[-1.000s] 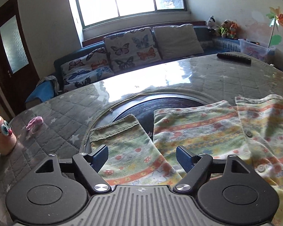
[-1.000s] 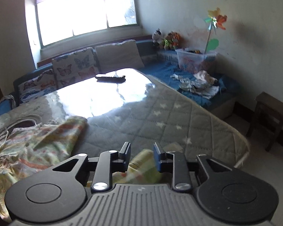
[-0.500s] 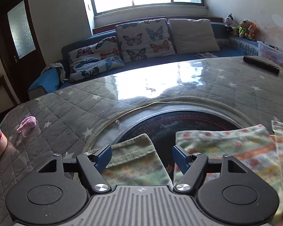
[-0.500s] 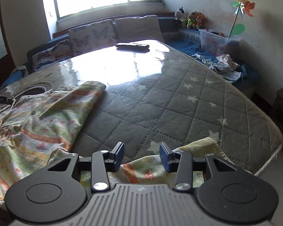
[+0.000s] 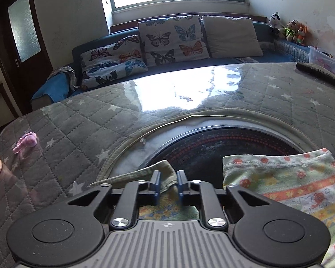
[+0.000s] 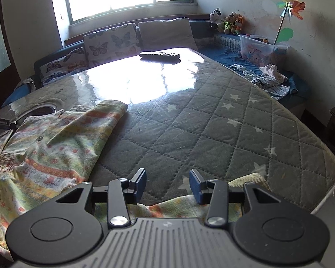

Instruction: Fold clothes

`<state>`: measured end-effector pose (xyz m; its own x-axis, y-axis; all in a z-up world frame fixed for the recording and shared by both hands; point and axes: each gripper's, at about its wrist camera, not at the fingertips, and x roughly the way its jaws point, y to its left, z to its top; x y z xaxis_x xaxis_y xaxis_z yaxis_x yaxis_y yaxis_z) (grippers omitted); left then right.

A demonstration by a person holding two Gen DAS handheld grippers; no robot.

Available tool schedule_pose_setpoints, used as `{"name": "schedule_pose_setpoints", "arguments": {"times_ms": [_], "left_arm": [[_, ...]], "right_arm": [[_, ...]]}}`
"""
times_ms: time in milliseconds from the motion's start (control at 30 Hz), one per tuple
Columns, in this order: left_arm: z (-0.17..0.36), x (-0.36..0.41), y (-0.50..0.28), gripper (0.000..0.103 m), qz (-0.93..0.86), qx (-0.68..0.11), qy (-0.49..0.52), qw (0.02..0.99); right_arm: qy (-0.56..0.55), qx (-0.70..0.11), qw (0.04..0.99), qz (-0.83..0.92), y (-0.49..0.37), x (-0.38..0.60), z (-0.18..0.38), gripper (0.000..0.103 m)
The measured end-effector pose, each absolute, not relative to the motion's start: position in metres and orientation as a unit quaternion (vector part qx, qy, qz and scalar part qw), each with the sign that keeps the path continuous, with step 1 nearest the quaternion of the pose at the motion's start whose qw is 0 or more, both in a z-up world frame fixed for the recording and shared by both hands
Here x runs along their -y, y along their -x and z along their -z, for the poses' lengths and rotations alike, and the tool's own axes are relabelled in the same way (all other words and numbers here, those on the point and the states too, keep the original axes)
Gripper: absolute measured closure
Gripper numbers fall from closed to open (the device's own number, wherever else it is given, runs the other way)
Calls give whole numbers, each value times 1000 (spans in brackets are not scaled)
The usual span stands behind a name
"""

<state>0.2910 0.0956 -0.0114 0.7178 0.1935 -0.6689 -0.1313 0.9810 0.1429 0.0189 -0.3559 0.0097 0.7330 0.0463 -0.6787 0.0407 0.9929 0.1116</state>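
Note:
A child's printed shirt (image 6: 55, 147) with green, orange and yellow bands lies spread on the quilted grey table cover (image 6: 212, 122). In the left wrist view its body (image 5: 290, 183) lies at the right and a green-cuffed sleeve (image 5: 154, 174) runs under my left gripper (image 5: 168, 184). That gripper is nearly closed, pinching the sleeve cuff. My right gripper (image 6: 167, 184) is open above the other sleeve (image 6: 245, 183), whose cuff lies beside the right finger near the table's front right corner.
A round dark inset (image 5: 223, 147) sits in the table under the shirt. A black remote (image 6: 159, 55) lies at the far edge. A pink toy (image 5: 25, 141) lies at the left. A sofa with butterfly cushions (image 5: 172, 38) stands behind. A plastic toy box (image 6: 261, 47) sits at the right.
My left gripper has drawn back along the sleeve and closed on its cuff. My right gripper has opened wider and drawn back to the other sleeve's end.

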Motion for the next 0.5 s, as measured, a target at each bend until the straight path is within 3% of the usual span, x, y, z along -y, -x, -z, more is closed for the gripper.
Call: {"name": "schedule_pose_setpoints", "arguments": {"times_ms": [500], "left_arm": [[-51, -180, -152, 100, -182, -266, 51, 945]], "right_arm": [[-48, -337, 938, -69, -23, 322, -23, 60]]}}
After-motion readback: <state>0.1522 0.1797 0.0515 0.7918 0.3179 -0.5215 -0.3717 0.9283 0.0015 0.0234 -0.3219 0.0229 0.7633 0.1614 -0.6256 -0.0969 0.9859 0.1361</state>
